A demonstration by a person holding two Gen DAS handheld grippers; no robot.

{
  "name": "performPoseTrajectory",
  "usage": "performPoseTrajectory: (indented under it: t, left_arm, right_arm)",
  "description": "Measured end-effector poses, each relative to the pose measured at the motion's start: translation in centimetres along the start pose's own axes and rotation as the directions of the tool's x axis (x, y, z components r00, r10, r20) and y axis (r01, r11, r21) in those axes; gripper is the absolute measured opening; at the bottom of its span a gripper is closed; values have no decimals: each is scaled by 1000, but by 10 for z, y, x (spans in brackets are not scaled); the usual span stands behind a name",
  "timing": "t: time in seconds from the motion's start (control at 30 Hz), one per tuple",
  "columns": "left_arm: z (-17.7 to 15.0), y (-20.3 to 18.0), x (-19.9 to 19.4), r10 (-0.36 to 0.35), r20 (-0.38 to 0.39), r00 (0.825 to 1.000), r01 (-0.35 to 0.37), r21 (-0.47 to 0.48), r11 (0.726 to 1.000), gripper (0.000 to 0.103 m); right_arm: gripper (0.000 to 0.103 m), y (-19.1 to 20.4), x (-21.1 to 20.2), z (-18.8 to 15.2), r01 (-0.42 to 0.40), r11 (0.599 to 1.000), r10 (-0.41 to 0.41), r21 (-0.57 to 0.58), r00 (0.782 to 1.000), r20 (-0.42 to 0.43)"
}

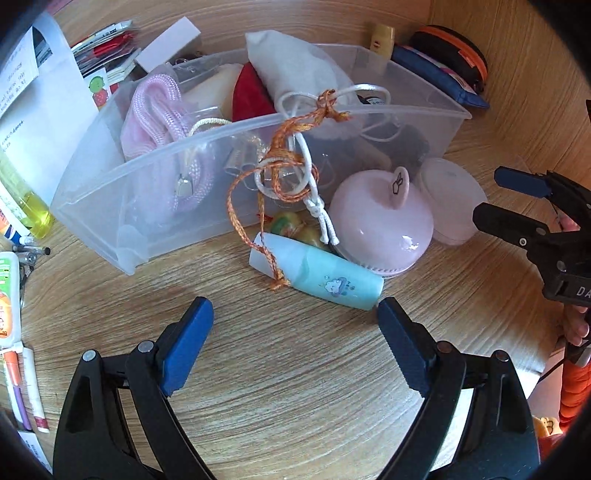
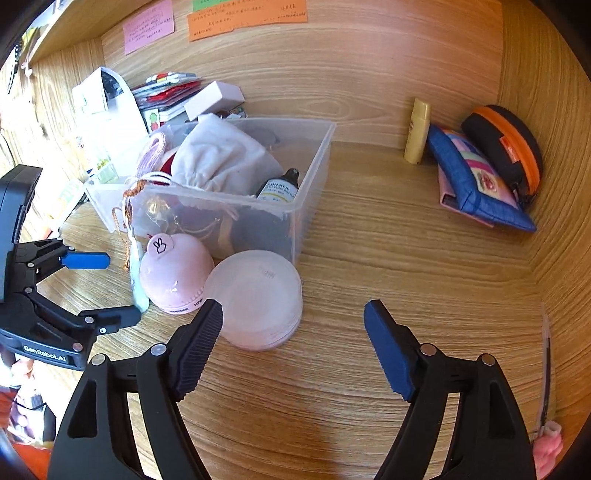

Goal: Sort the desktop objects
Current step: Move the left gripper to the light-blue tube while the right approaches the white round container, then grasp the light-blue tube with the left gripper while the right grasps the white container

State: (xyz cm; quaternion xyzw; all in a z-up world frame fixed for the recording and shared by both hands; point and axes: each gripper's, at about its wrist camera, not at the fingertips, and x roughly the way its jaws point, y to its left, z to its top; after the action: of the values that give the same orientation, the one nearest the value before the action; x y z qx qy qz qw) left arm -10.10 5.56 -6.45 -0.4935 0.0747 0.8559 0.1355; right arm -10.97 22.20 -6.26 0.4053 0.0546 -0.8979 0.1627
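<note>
Clear bin (image 1: 92, 206), contents blurred through wall, cords overhanging

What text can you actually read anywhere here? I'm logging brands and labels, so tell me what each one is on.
"GenRobot.AI": on the left gripper.
"DA", cut off by the picture's edge: on the right gripper.
Two-finger hand sign, no words: on the pink dome's tab.
Sticky notes, paper sheet, dropper bottle label, dome's base print: too small or blurred.
</note>
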Motion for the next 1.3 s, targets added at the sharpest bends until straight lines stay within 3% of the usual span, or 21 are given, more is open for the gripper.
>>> performPoseTrajectory:
  t: [0.53, 0.6, 0.67, 0.73, 0.87, 1.3]
  left_arm:
    - [2, 3, 1, -40, 41, 998, 37, 62, 997, 90]
    - [0, 3, -1, -55, 53, 997, 51, 81, 995, 84]
    - [-1, 4, -4, -69, 65, 995, 62, 102, 993, 77]
    - [-4, 4, -6, -71, 73, 995, 63, 107, 992, 71]
    - [-9, 12, -12, -65, 87, 994, 56, 103, 993, 51]
    - [-18, 30, -19, -42, 78, 996, 37, 63, 997, 45]
  right_arm:
    - [76, 24, 21, 3, -13, 997, 8, -78, 998, -60]
    - [74, 24, 23, 5, -18, 997, 13, -75, 998, -60]
    - [62, 22, 25, 5, -30, 997, 26, -69, 997, -67]
    - [62, 21, 24, 6, -38, 997, 34, -61, 997, -66]
    - [62, 19, 21, 3, -33, 998, 31, -47, 998, -55]
    - [62, 5, -7, 1, -18, 1000, 18, -23, 1000, -1]
